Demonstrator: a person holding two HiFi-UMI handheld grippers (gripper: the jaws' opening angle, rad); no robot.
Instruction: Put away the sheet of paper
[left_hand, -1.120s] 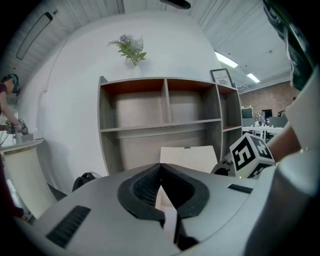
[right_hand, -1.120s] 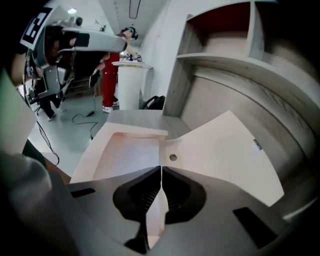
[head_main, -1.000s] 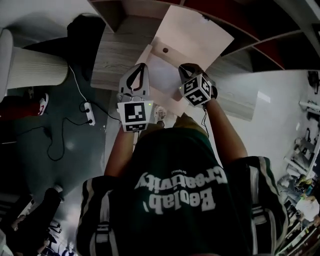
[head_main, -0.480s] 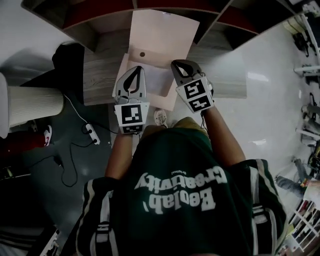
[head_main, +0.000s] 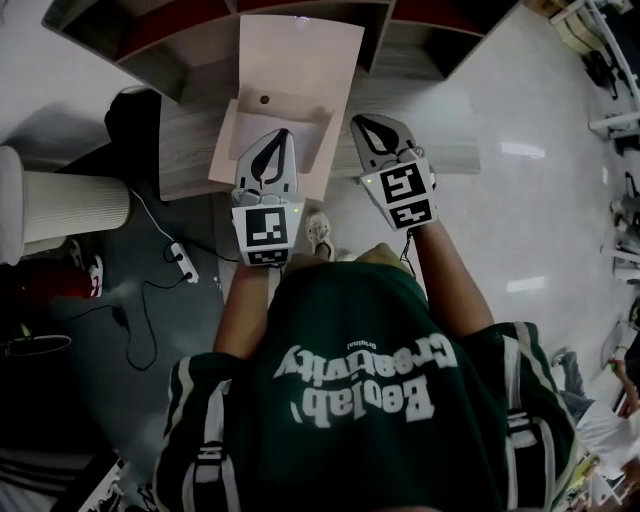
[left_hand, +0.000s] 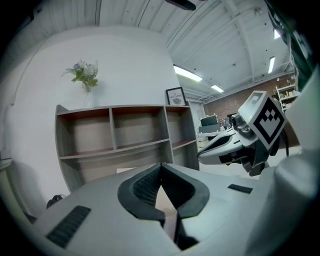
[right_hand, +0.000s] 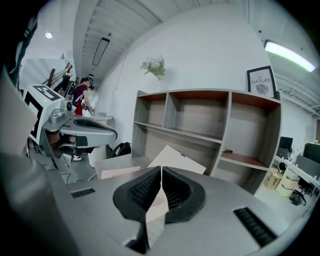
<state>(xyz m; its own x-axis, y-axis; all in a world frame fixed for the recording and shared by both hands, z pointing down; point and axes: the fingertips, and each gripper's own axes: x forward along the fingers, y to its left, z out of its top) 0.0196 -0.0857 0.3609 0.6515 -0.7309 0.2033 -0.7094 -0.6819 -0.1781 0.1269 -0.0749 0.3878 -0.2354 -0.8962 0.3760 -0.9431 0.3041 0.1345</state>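
Note:
A pale pink envelope (head_main: 300, 70) lies on the grey wooden desk (head_main: 190, 150) with its flap thrown open toward the shelves. No white sheet shows in its pocket. My left gripper (head_main: 282, 136) hovers over the pocket with its jaws meeting at the tips. My right gripper (head_main: 359, 121) is just right of the envelope, over bare desk, and is also shut. In the right gripper view the flap (right_hand: 180, 159) rises beyond the right gripper (right_hand: 161, 170). A pale strip shows in each gripper's gap; whether it is pinched I cannot tell.
Open shelf compartments (head_main: 420, 50) line the desk's far side, with a flower vase (left_hand: 84, 75) and a framed picture (right_hand: 260, 82) on top. On the floor to the left are a white cylinder (head_main: 60, 210), a black bag (head_main: 135, 110) and a power strip with cables (head_main: 180, 262).
The right gripper has moved right, off the envelope. The left gripper has come over the pocket. The whiter sheet seen between the grippers earlier no longer shows.

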